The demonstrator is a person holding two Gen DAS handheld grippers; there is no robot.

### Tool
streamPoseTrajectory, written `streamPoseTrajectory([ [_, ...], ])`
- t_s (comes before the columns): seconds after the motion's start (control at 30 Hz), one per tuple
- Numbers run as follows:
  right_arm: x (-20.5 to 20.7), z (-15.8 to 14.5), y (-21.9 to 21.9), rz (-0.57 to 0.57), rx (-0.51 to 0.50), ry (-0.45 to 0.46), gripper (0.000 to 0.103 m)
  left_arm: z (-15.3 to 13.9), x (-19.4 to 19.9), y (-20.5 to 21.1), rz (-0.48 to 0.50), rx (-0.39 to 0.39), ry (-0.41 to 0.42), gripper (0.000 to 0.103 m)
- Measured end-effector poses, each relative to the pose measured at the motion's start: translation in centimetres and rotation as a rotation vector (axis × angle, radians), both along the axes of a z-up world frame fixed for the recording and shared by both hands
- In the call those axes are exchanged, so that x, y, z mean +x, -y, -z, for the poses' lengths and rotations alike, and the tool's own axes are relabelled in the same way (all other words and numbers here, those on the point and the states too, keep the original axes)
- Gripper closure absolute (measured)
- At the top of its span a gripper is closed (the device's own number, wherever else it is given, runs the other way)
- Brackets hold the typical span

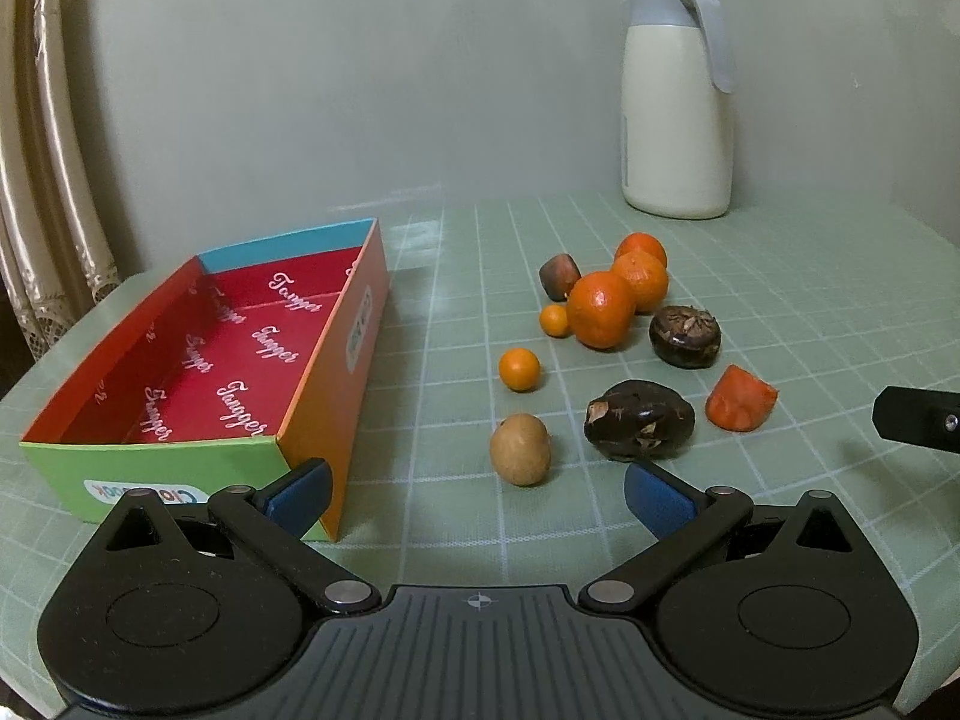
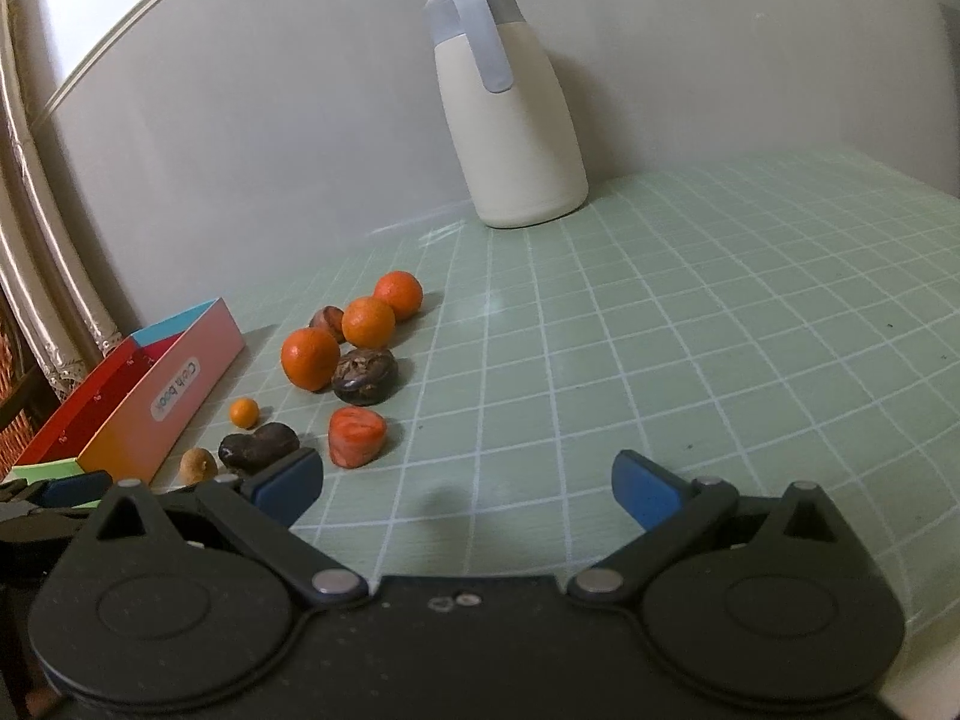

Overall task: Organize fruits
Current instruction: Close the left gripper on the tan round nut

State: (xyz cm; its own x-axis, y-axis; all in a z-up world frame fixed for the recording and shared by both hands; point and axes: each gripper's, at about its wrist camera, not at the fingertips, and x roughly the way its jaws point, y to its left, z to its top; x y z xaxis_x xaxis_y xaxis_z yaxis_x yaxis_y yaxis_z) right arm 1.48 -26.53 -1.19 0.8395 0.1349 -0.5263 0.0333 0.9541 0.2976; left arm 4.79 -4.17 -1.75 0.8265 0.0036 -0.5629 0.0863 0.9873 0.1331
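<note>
A colourful open cardboard box (image 1: 324, 360) with a red inside stands empty at the left; it also shows in the right wrist view (image 2: 174, 396). Loose fruit lies to its right: three mandarins (image 1: 602, 309), two small kumquats (image 1: 519, 369), a tan round fruit (image 1: 520, 449), two dark brown fruits (image 1: 639, 420) and an orange-red piece (image 1: 739, 399), also seen in the right wrist view (image 2: 356, 435). My left gripper (image 1: 477, 495) is open and empty, just short of the tan fruit. My right gripper (image 2: 465, 486) is open and empty, right of the orange-red piece.
A cream jug with a grey lid (image 1: 678, 102) stands at the back by the wall, also in the right wrist view (image 2: 510, 108). The table has a green gridded mat (image 2: 720, 330). A curtain (image 1: 42, 150) hangs at the left. The right gripper's finger (image 1: 918, 420) shows at the right edge.
</note>
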Motion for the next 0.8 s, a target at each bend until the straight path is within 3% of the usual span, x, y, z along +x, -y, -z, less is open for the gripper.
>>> streamPoseTrajectory([
  [0.27,0.0,-0.1,0.0,-0.007,0.006,0.008,0.000,0.0,0.1,-0.1,0.007,-0.006,0.010,0.001],
  [0.3,0.0,-0.1,0.0,-0.007,0.007,0.009,0.000,0.0,0.1,0.0,0.010,-0.003,0.016,0.002],
  [0.37,-0.1,-0.2,0.1,-0.005,0.010,0.013,0.000,0.0,0.1,0.1,0.020,0.004,0.013,0.016],
  [0.5,-0.3,-0.4,0.1,0.006,-0.008,0.018,0.000,0.2,0.4,0.3,0.029,0.011,-0.004,0.016],
  [0.6,-0.4,-0.5,-0.1,0.038,-0.077,0.024,0.000,0.2,0.5,0.5,0.048,0.031,0.013,0.019],
  [0.7,-0.4,-0.6,-0.1,0.083,-0.140,0.026,0.000,0.4,1.1,0.7,0.071,0.042,-0.006,0.034],
  [0.8,-0.3,-0.6,0.4,0.081,-0.094,0.025,0.000,0.5,1.6,0.7,0.075,0.033,-0.010,0.036],
])
